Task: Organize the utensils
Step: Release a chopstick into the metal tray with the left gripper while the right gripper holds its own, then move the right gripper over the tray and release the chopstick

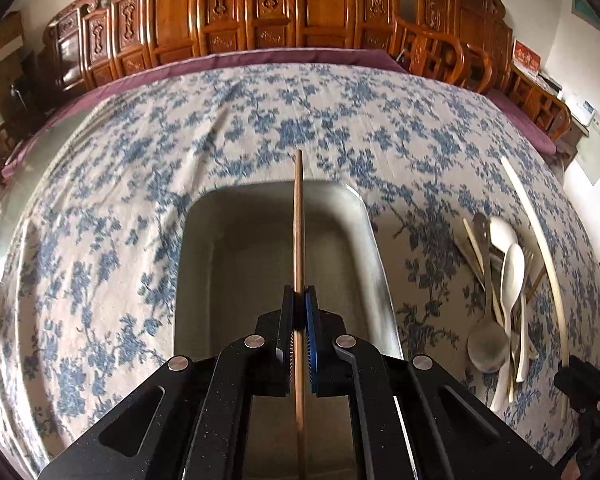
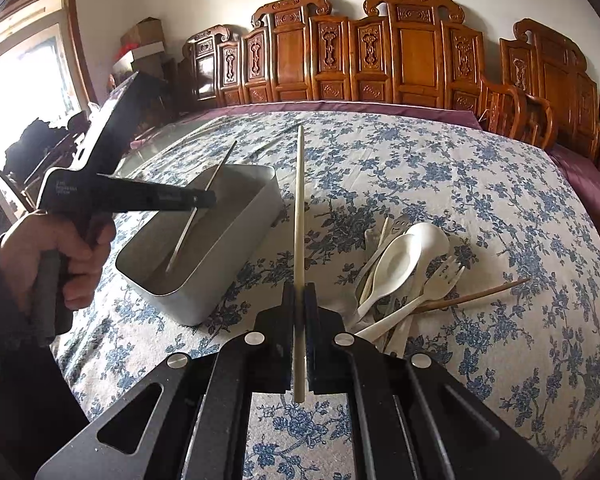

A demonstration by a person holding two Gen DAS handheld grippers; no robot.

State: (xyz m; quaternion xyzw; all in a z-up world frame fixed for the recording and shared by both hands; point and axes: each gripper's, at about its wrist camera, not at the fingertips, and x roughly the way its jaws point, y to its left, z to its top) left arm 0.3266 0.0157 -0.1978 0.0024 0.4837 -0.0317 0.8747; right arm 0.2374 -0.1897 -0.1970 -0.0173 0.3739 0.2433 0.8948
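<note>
**Chopsticks: one over the tray, one waiting**

Chopsticks are in both tools. The left gripper [image 1: 300,300] is clenched on a brown chopstick [image 1: 298,216], its jaws pinching the stick at about its middle, so that much the same length runs out ahead and back under the tool. In the right wrist view that stick [image 2: 198,216] slants down into the metal tray [image 2: 236,236], its low tip near or on the tray floor; whether it touches cannot be told. The person's hand [image 2: 56,256] holds the tool's handle at the left of that view.

The right gripper [image 2: 299,300] is clenched on a pale chopstick [image 2: 299,216], held over the cloth between the tray and the pile of utensils [image 2: 404,276], clear of both.

To do the step well, I would lower the brown stick until its tip rests on the tray floor, then tilt it flatter along the tray's long side before letting go, so it lies down rather than bounces or props on the rim [image 1: 260,192]. Open the jaws only a little and draw back along the stick's line. The right tool should wait off to the right until the left is clear, then lay the pale stick beside the brown one.

The spoons [image 1: 500,264], a fork [image 2: 440,280] and another brown stick [image 2: 476,294] lie to the right on the cloth [image 1: 340,120], yet to be sorted.
</note>
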